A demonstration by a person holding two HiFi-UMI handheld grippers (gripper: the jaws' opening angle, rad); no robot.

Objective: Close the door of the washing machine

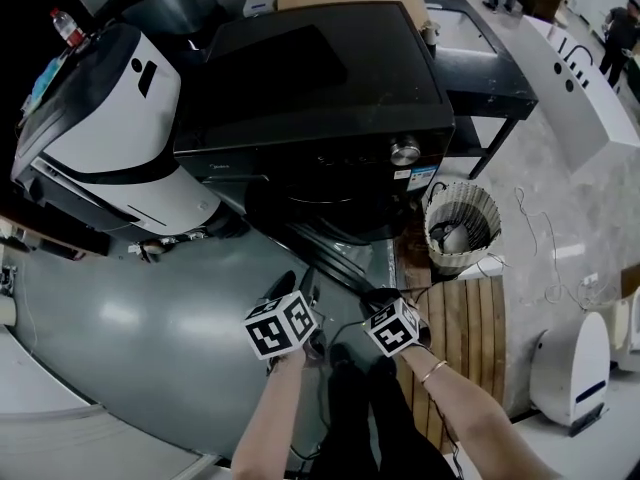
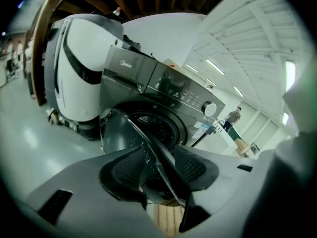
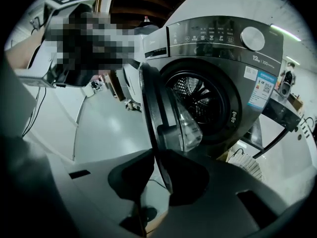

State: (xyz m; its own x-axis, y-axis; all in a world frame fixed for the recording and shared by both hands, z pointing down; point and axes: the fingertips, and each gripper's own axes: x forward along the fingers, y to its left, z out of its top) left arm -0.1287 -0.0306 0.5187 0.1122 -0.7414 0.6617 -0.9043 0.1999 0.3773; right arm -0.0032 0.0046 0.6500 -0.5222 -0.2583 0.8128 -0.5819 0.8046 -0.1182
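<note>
The black front-loading washing machine (image 1: 320, 98) stands ahead with its round door (image 1: 335, 258) swung open towards me. In the right gripper view the door (image 3: 161, 118) stands edge-on before the drum opening (image 3: 198, 98), and my right gripper (image 3: 156, 175) is shut on its lower rim, both pads against it. In the left gripper view the door's rim (image 2: 148, 148) runs between the jaws of my left gripper (image 2: 158, 175), which stands open, its pads (image 2: 121, 170) apart from the rim. Both marker cubes (image 1: 280, 325) (image 1: 397, 326) show low in the head view, just below the door.
A white appliance (image 1: 120, 118) stands close to the washer's left. A wicker basket (image 1: 460, 226) sits right of the door, beside wooden slats (image 1: 465, 328). A black table (image 1: 480, 58) is behind right, a white device (image 1: 575, 363) stands far right, and a person (image 1: 620, 28) is in the distance.
</note>
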